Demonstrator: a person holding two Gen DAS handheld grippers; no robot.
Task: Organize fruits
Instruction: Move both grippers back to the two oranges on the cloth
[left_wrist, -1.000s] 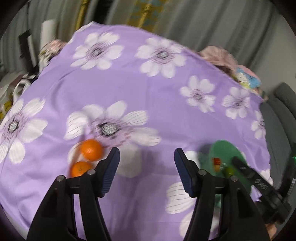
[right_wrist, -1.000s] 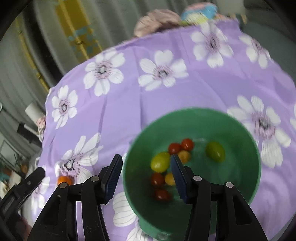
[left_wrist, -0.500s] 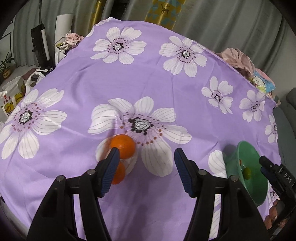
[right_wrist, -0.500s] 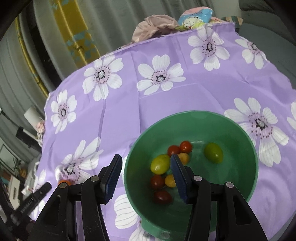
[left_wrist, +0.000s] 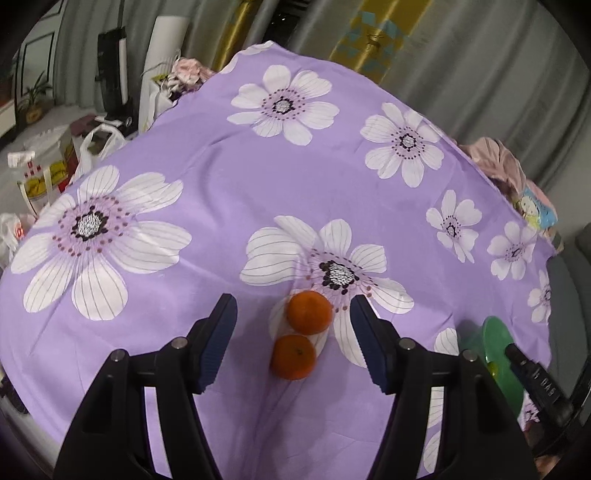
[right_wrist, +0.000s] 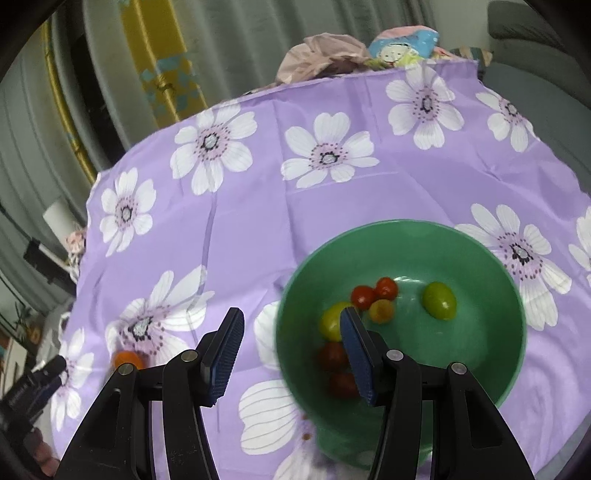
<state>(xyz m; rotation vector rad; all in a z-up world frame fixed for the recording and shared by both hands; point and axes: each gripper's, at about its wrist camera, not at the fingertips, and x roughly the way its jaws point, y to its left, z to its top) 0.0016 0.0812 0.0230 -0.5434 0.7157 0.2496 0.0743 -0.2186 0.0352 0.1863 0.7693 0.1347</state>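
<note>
Two small oranges lie touching on the purple flowered cloth: the far orange (left_wrist: 309, 312) and the near orange (left_wrist: 293, 357). My left gripper (left_wrist: 293, 341) is open and empty, its jaws either side of them, above the cloth. A green bowl (right_wrist: 480, 254) holds several small red, yellow and green tomatoes (right_wrist: 439, 300). My right gripper (right_wrist: 291, 352) is open and empty over the bowl's left rim. One orange (right_wrist: 126, 359) shows far left in the right wrist view. The bowl's edge (left_wrist: 498, 339) shows at the right of the left wrist view.
The purple cloth (left_wrist: 258, 177) covers a round table. Bags and boxes (left_wrist: 44, 173) stand on the floor to the left. Crumpled clothes and a cartoon cushion (right_wrist: 399, 48) lie beyond the far edge. A grey sofa (right_wrist: 535, 48) is at the right.
My left gripper has moved left, so the two oranges now sit centred between its jaws. My right gripper has shifted left across the bowl; the bowl now lies more to its right.
</note>
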